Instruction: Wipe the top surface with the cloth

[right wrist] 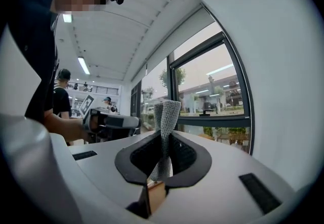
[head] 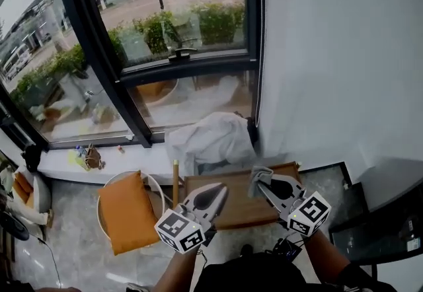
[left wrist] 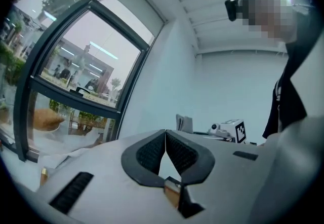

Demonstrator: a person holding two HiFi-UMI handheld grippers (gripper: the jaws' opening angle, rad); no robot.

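At the far left of the head view an orange cushion (head: 125, 218) lay on a round white seat (head: 156, 188), just beside the low wooden top surface (head: 234, 208). The person's left forearm (head: 173, 275) rose from the bottom edge, and the left gripper (head: 217, 193) was held out ahead of the body over the left part of the top surface. Its marker cube (head: 180, 230) sat nearest the camera and its tips pointed away toward the window (head: 178, 20). In the left gripper view the left gripper (left wrist: 165, 139) had its two dark pads pressed together at the tips, with nothing between them. It was tilted upward, so that wall and ceiling filled the space beyond.

To the right, the right gripper (head: 261, 185) was held at much the same height, angled slightly inward, with its own cube (head: 309, 213) above the wrist. It was clamped on the grey knitted cloth (head: 258, 176), which showed against the far right edge of the top surface; whether it touched the wood could not be told. In the right gripper view the cloth (right wrist: 165, 121) stood upright out of the closed right gripper (right wrist: 164, 147). Beyond the table a crumpled white sheet (head: 210, 139) lay against the window sill.
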